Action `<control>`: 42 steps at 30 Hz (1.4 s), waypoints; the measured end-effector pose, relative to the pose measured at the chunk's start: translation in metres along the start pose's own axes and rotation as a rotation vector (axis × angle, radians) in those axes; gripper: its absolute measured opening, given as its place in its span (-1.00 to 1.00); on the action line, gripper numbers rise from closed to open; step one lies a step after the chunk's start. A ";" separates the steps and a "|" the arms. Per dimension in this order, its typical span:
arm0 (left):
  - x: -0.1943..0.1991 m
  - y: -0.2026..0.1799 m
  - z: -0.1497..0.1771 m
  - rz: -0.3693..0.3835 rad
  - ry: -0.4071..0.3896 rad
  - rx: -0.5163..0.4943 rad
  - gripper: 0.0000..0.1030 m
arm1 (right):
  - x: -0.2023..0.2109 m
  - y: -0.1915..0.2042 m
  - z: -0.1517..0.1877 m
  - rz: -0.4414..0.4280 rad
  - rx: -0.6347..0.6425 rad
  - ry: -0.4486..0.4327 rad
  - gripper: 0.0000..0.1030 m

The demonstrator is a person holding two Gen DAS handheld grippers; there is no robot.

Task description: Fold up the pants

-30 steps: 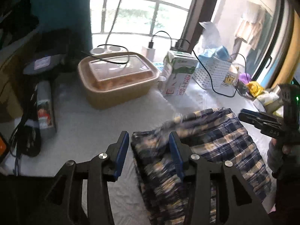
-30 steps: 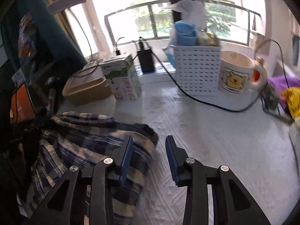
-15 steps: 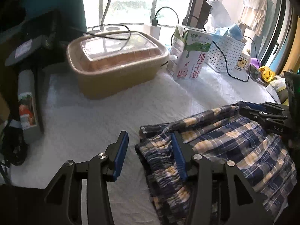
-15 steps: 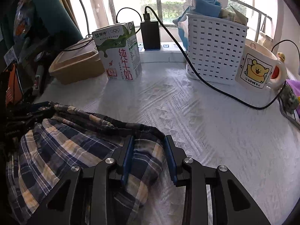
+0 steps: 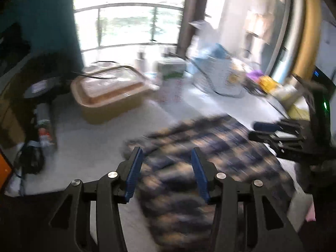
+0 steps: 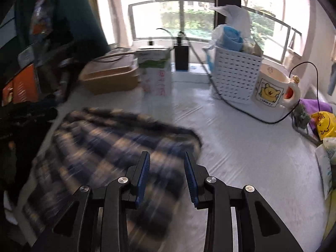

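The blue and tan plaid pants (image 5: 201,153) lie folded on the white table cover, blurred by motion; they also show in the right wrist view (image 6: 109,149). My left gripper (image 5: 166,174) is open and empty, raised above the pants' left part. My right gripper (image 6: 167,174) is open and empty, raised above the pants' right edge. The right gripper also shows at the right of the left wrist view (image 5: 273,132).
At the back stand a tan lidded box (image 5: 109,92), a milk carton (image 6: 157,73), a white basket (image 6: 235,77) and a bear mug (image 6: 275,90). A black cable (image 6: 262,115) crosses the table. Yellow and purple items (image 6: 321,121) lie at the right edge.
Both grippers have lifted up and back from the pants, which now lie flat on the table. The right gripper's jaws have opened wider. Both views are blurred by motion.
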State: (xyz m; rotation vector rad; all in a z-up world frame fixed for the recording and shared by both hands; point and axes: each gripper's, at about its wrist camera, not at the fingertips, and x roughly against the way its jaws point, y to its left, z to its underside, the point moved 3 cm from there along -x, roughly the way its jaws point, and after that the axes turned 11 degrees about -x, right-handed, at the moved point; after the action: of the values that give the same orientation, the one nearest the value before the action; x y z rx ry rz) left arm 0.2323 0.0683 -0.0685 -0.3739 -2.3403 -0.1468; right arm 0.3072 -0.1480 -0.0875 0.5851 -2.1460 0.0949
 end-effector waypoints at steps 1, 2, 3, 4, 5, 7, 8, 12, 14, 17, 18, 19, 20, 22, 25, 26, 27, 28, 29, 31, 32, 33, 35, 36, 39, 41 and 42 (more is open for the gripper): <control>0.000 -0.008 0.004 0.014 0.008 -0.008 -0.07 | 0.005 0.003 0.005 -0.022 -0.001 0.006 -0.32; -0.002 -0.016 0.009 0.026 0.022 -0.013 -0.07 | 0.008 0.008 0.010 -0.042 0.000 0.012 -0.32; -0.006 -0.023 0.015 0.034 0.040 -0.016 -0.07 | 0.009 0.011 0.014 -0.051 0.003 0.015 -0.32; -0.009 -0.026 0.021 0.032 0.055 -0.017 -0.07 | 0.011 0.013 0.020 -0.053 0.011 0.017 -0.32; -0.014 -0.028 0.028 0.026 0.075 -0.014 -0.07 | 0.012 0.015 0.026 -0.054 0.024 0.023 -0.32; -0.019 -0.030 0.038 0.037 0.095 -0.006 -0.07 | 0.010 0.018 0.040 -0.049 0.030 0.042 -0.32; -0.023 -0.031 0.042 0.054 0.102 -0.006 -0.07 | 0.006 0.018 0.048 -0.047 0.029 0.056 -0.32; -0.028 -0.032 0.051 0.061 0.094 -0.017 -0.07 | -0.007 0.011 0.072 -0.021 0.058 0.061 -0.32; -0.025 -0.034 0.053 0.057 0.089 -0.011 -0.07 | -0.002 0.008 0.074 -0.016 0.059 0.067 -0.32; -0.022 -0.033 0.057 0.058 0.084 -0.003 -0.07 | 0.005 -0.002 0.078 0.006 0.063 0.067 -0.32; -0.020 -0.033 0.057 0.053 0.086 -0.005 -0.07 | 0.009 -0.008 0.080 0.017 0.059 0.067 -0.32; -0.018 -0.034 0.058 0.044 0.088 -0.008 -0.07 | 0.012 -0.013 0.082 0.026 0.054 0.068 -0.32; -0.015 -0.035 0.057 0.025 0.089 -0.014 -0.07 | 0.015 -0.019 0.084 0.031 0.045 0.071 -0.32; -0.008 -0.034 0.056 -0.003 0.088 -0.009 -0.07 | 0.023 -0.030 0.089 0.055 0.018 0.070 -0.32; 0.006 -0.035 0.051 0.026 0.052 0.017 -0.07 | 0.042 -0.039 0.089 0.082 -0.012 0.044 -0.32; 0.011 -0.037 0.048 0.042 0.034 0.014 -0.07 | 0.051 -0.037 0.088 0.065 -0.013 0.023 -0.32; 0.014 -0.040 0.046 0.050 0.023 0.007 -0.07 | 0.059 -0.033 0.086 0.039 -0.012 0.002 -0.32; 0.015 -0.044 0.045 0.056 0.019 -0.007 -0.07 | 0.066 -0.027 0.084 0.011 -0.005 -0.018 -0.32; 0.014 -0.048 0.044 0.059 0.023 -0.015 -0.07 | 0.072 -0.018 0.082 -0.020 0.008 -0.037 -0.32; 0.005 -0.053 0.048 0.062 0.052 -0.023 -0.07 | 0.072 0.001 0.083 -0.068 0.040 -0.044 -0.32; 0.001 -0.054 0.051 0.056 0.069 -0.021 -0.07 | 0.069 0.008 0.084 -0.079 0.051 -0.036 -0.32; -0.003 -0.053 0.054 0.049 0.087 -0.017 -0.07 | 0.063 0.015 0.088 -0.083 0.062 -0.021 -0.32; -0.009 -0.053 0.063 0.050 0.108 -0.008 -0.07 | 0.050 0.022 0.098 -0.087 0.077 0.020 -0.32; -0.010 -0.053 0.067 0.054 0.110 -0.006 -0.07 | 0.044 0.024 0.104 -0.084 0.079 0.039 -0.32; -0.012 -0.054 0.073 0.059 0.109 -0.013 -0.07 | 0.037 0.024 0.123 -0.075 0.081 0.070 -0.32; -0.012 -0.055 0.073 0.057 0.107 -0.019 -0.07 | 0.043 0.022 0.129 -0.077 0.087 0.069 -0.32; -0.012 -0.055 0.073 0.058 0.107 -0.017 -0.07 | 0.045 0.020 0.130 -0.073 0.096 0.072 -0.32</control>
State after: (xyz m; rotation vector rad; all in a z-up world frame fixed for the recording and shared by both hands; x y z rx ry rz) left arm 0.1749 0.0287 -0.1289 -0.4313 -2.2220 -0.1550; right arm 0.1786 -0.1824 -0.1289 0.7051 -2.0567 0.1768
